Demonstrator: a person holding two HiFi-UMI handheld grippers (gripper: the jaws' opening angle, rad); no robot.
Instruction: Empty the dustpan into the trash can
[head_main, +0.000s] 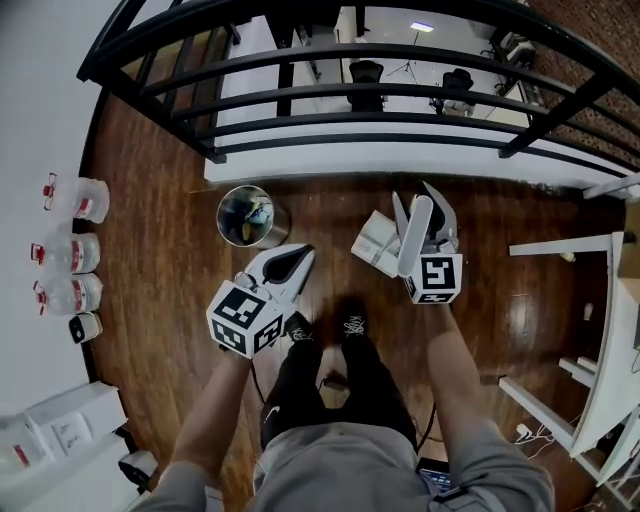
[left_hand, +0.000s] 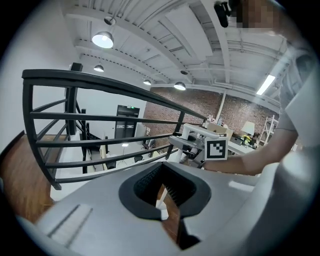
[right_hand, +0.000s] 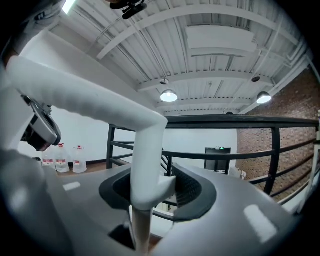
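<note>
Fingers (right_hand: 192, 190) of the right gripper (head_main: 415, 200) are clamped on the long white plastic handle (right_hand: 135, 150) of the white plastic dustpan (head_main: 375, 243). In the right gripper view the handle runs up between the black ribbed pads and bends away to the left. In the head view the pan's scoop sits just left of that gripper, over the brown wooden plank floor (head_main: 150, 250).

Ribbed black fingers (left_hand: 145, 182) of the left gripper (head_main: 306, 252) meet at their tips and hold nothing. Only a thin slit of floor shows between them.

A round shiny metal trash can (head_main: 250, 215) stands on the floor to the far left of the dustpan, with some rubbish visible inside. The pan is near the can but clear of its mouth. The left gripper points toward the gap between can and pan, with the can just beyond its tips.

A black metal railing (head_main: 350, 95) crosses the far side. Clear plastic water bottles with red caps (head_main: 75, 200) line the white wall at the left.
</note>
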